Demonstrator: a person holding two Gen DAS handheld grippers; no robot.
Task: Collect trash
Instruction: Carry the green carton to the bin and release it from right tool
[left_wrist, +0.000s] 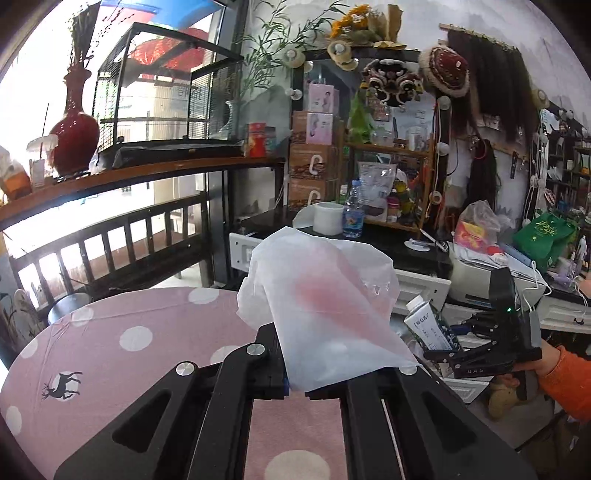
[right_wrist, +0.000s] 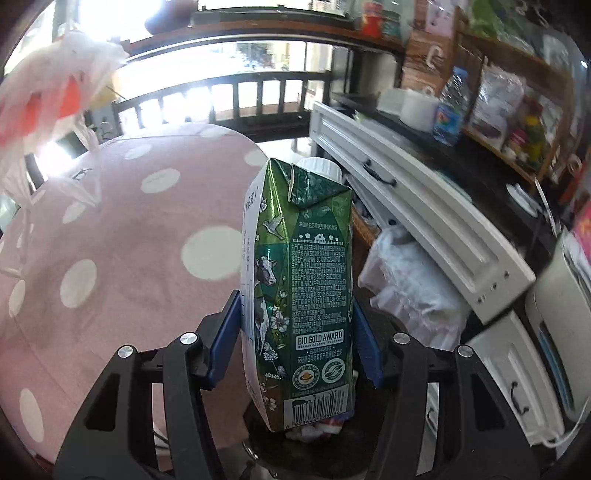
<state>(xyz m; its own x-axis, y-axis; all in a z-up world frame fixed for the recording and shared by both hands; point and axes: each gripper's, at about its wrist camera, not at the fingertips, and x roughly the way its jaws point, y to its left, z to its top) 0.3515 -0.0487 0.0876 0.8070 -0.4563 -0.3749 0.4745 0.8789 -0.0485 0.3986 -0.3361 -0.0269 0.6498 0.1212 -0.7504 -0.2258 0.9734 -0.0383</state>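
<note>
Left wrist view: the left claw (left_wrist: 295, 384) pinches the white plastic bag (left_wrist: 325, 306) above the pink counter (left_wrist: 129, 354); the right claw (left_wrist: 448, 356) stands off to its right, carton upright.

Right wrist view: the right claw (right_wrist: 293, 347) is clamped on the milk carton (right_wrist: 299, 291); the bag (right_wrist: 51, 96) hangs upper left. A dark bin (right_wrist: 332, 443), hidden from the other camera, appears to sit directly beneath.

Strong daylight glare from window (right_wrist: 221, 62); fisheye edges warped; right view's right side motion-blurred.

Plastic bag (left_wrist: 325, 306) in left tool (left_wrist: 295, 384) above worktop (left_wrist: 147, 339); milk carton (right_wrist: 299, 291) in right tool (right_wrist: 295, 354), right of worktop, over bin (right_wrist: 332, 446).
</note>
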